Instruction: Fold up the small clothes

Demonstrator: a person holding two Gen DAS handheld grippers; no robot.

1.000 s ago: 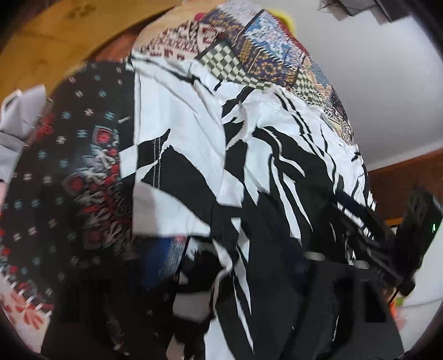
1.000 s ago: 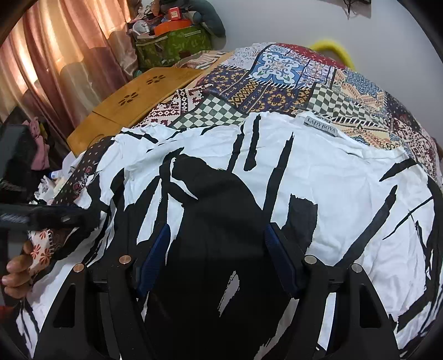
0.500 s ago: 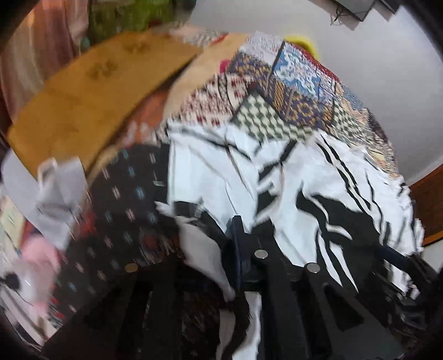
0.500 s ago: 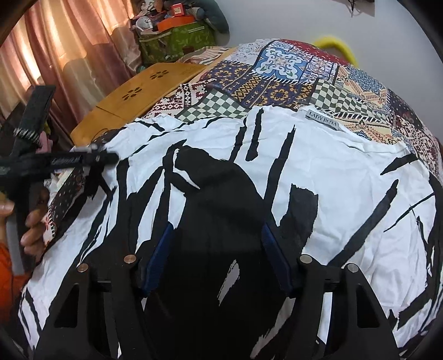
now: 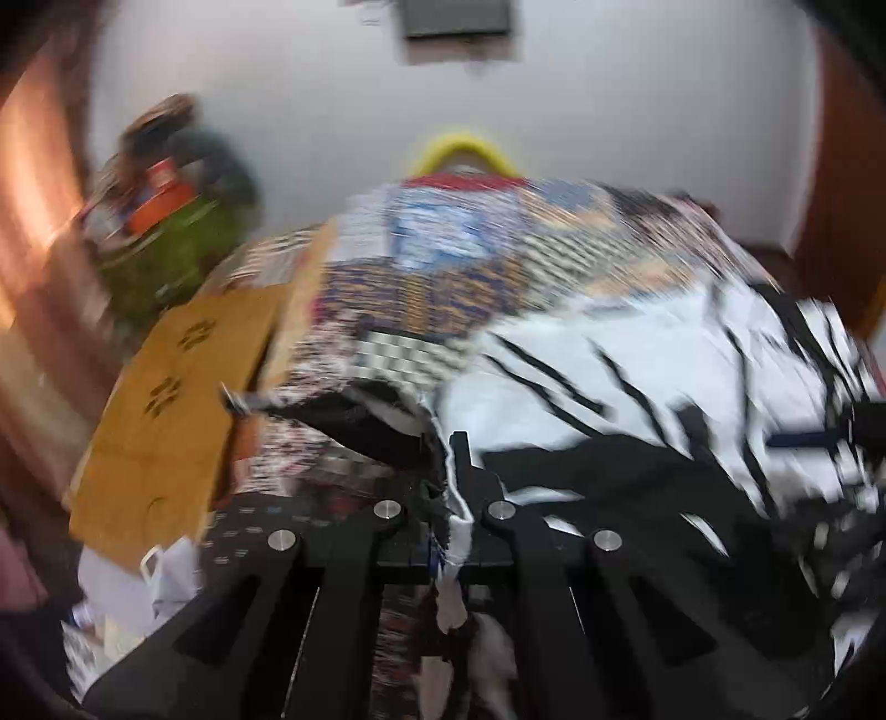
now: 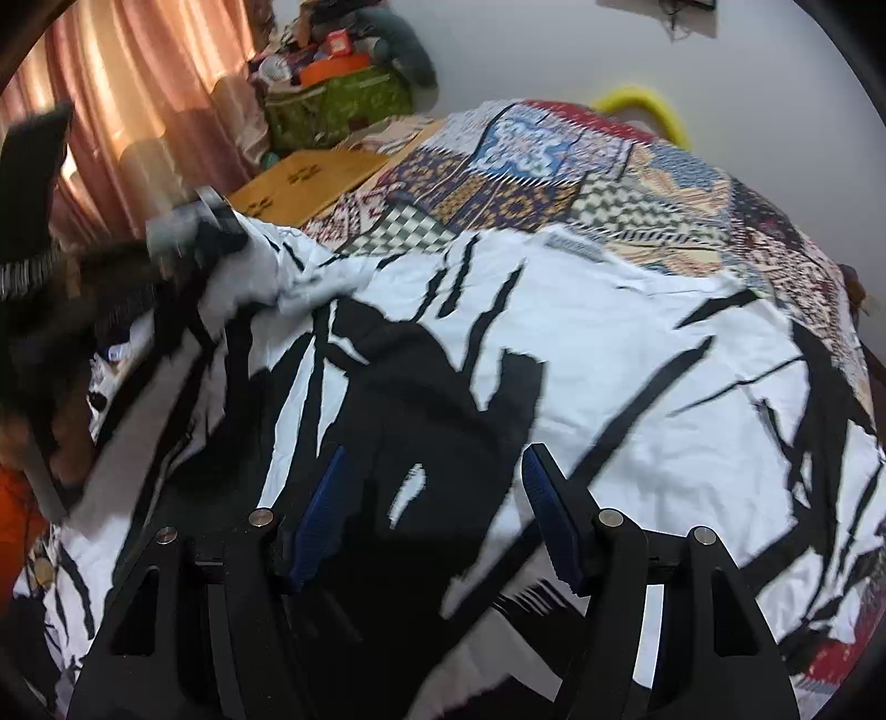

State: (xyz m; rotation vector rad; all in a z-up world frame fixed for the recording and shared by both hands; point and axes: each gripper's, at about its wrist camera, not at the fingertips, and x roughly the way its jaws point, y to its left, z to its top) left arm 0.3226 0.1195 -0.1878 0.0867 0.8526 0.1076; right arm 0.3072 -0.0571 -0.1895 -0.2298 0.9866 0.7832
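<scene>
left tool [image 5: 449, 443] pinching black-and-white shirt [image 6: 581, 343] edge (blurred), right tool [image 6: 434, 471] wide apart above it

This is looking like a bedroom in a home. A bed is taking most of the view, and a patchwork bedspread [image 6: 554, 183] with many coloured patterns is covering it. A black and white garment [image 6: 581, 343] is lying spread on top. Pink curtains [image 6: 138, 111] are hanging at the left, with light coming through them. A low wooden table [image 6: 310, 185] is standing beside the bed, and behind it a green bag [image 6: 338, 105] full of household things is sitting against the plain white wall [image 6: 526, 50].
</scene>
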